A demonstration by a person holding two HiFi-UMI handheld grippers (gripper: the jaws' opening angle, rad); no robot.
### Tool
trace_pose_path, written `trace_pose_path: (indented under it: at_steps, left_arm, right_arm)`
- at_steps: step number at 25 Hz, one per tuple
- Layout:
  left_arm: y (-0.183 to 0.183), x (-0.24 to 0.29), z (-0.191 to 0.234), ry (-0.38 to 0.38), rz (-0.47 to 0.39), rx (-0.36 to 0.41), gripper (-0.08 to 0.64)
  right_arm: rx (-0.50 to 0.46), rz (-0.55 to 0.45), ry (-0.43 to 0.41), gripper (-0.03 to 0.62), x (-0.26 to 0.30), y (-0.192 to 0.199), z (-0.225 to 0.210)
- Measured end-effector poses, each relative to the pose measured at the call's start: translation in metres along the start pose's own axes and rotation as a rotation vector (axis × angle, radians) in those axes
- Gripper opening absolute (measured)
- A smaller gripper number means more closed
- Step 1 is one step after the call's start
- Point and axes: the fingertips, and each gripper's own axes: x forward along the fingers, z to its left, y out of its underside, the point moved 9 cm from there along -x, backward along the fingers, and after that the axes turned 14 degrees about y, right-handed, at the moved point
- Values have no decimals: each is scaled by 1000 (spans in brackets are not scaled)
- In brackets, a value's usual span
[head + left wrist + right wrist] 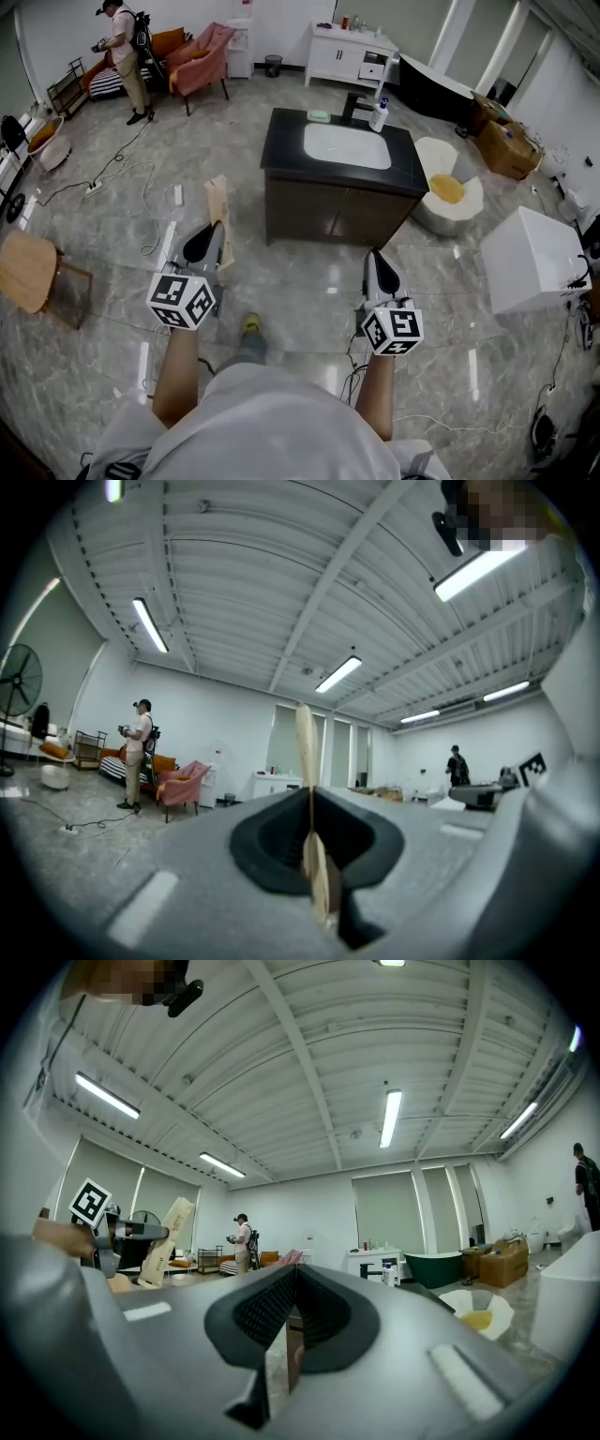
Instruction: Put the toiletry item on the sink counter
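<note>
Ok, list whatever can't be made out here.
- Print on the packet in the left gripper: too small in the head view, and the packet is edge-on in the left gripper view.
- Label on the bottle on the counter: too small in the head view.
- The green item by the basin: too small to name.

The toiletry item (217,208) is a long, flat, beige pack. Its lower end is clamped between the jaws of the left gripper (206,244), and it points up and forward. The sink counter (284,131), with a black top and a white basin (347,145), stands well apart from it.
</note>
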Motion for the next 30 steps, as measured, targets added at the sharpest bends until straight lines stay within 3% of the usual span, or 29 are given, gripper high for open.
trace_pose_path:
  at_steps: [11,20,30]
  left_arm:
    - [9,50,89,-4,1,-28,5]
    - [27,95,159,21,51,-39,5]
    - [12,156,245,76,64,-58,5]
  right_arm:
    - [-36,18,1,3,95,8,22]
    - [-27,47,31,3,176,31,36]
    - [-47,62,74,3,267,9,56]
